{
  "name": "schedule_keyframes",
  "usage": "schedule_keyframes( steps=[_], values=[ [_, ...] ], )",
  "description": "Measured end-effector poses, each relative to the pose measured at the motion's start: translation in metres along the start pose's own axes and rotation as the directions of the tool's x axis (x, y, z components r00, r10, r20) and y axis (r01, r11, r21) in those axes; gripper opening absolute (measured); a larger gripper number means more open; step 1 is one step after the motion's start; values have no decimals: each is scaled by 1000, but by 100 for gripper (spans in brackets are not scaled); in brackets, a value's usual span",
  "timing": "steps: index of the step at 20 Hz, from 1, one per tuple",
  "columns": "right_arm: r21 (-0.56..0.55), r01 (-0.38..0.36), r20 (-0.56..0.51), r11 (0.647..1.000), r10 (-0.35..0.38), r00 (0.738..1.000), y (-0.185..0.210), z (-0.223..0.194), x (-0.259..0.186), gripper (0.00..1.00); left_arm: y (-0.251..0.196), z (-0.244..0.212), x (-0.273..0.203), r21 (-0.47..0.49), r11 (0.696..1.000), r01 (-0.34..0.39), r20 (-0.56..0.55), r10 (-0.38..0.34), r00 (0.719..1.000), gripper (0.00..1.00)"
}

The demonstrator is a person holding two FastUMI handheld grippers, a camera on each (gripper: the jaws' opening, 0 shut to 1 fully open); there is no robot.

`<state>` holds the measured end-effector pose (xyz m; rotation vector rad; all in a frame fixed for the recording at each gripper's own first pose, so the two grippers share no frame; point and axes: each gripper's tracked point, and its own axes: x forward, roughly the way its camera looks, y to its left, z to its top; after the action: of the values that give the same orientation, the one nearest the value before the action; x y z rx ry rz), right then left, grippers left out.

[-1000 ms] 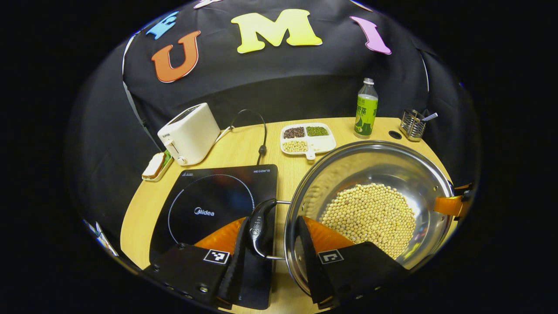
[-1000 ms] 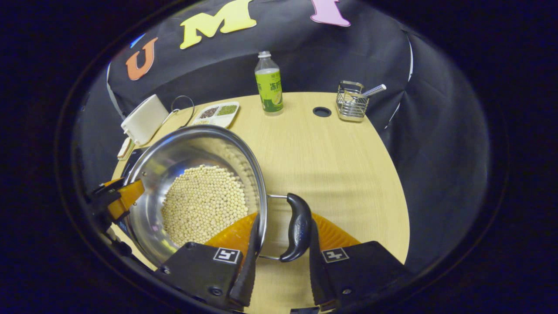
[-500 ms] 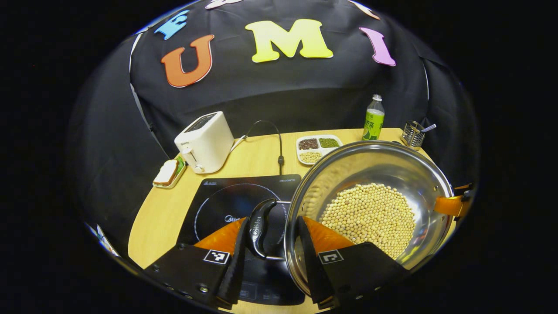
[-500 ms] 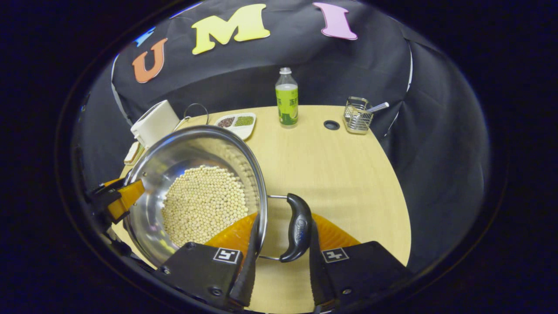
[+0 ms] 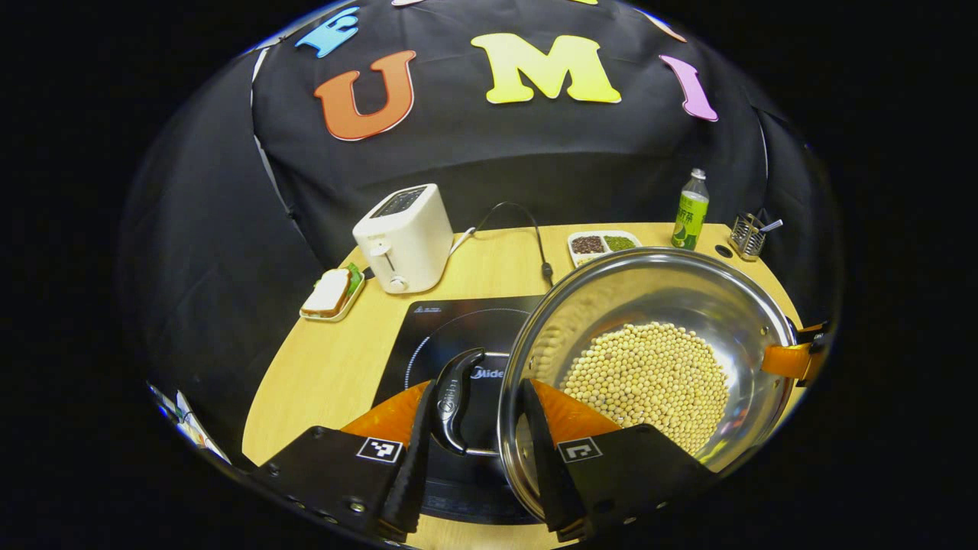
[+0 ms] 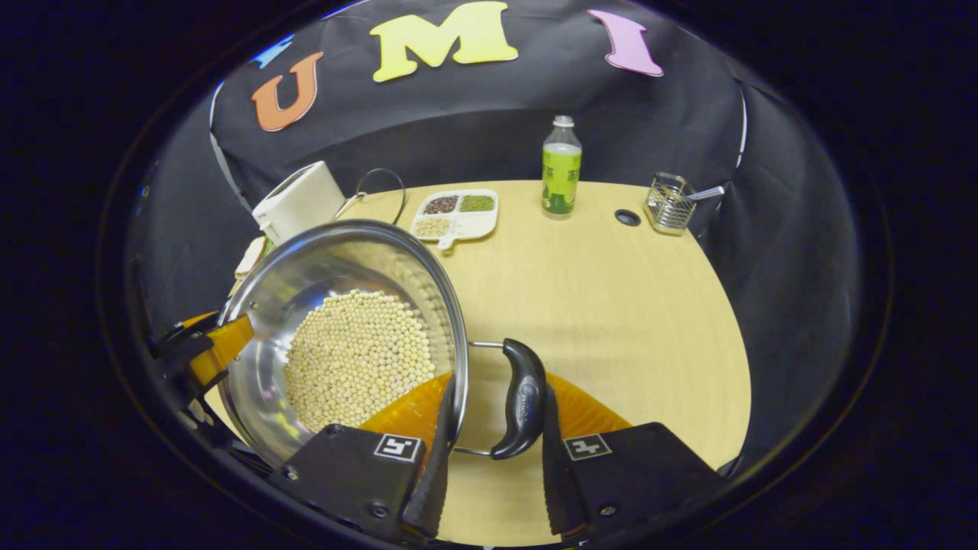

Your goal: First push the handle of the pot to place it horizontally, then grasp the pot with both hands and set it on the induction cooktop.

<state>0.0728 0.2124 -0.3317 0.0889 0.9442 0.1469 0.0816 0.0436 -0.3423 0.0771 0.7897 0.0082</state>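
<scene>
Held above the table (image 6: 611, 305), pot (image 5: 657, 305) of beans partly over the induction cooktop (image 5: 443, 328) — bare wood to its right. Left gripper (image 5: 472, 428) clamped across one loop handle (image 5: 454, 397) and the rim; right gripper (image 6: 493, 428) clamped likewise on the opposite handle (image 6: 522, 397). Cooktop lettering partly hidden, unread.

Your left gripper (image 5: 474, 451) has two broad black finger mounts, each with a small square black-and-white marker — a ribbed wedge panel sits behind each finger, and round screws dot the lower edge. Your right gripper (image 6: 489, 451) is built the same — matching markers, screws and wedges.
</scene>
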Motion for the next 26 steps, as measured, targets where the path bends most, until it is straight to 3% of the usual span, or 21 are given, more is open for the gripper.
schedule_keyframes(
  steps=[16,26],
  values=[
    [0,-12,-66,1000,12,998,111,2,39,52,109,-3,43,25,999,-23,-43,24,999,59],
    [-5,-3,-85,1000,3,996,138,11,57,52,131,-4,69,17,999,-32,-59,33,998,59]
  ],
)
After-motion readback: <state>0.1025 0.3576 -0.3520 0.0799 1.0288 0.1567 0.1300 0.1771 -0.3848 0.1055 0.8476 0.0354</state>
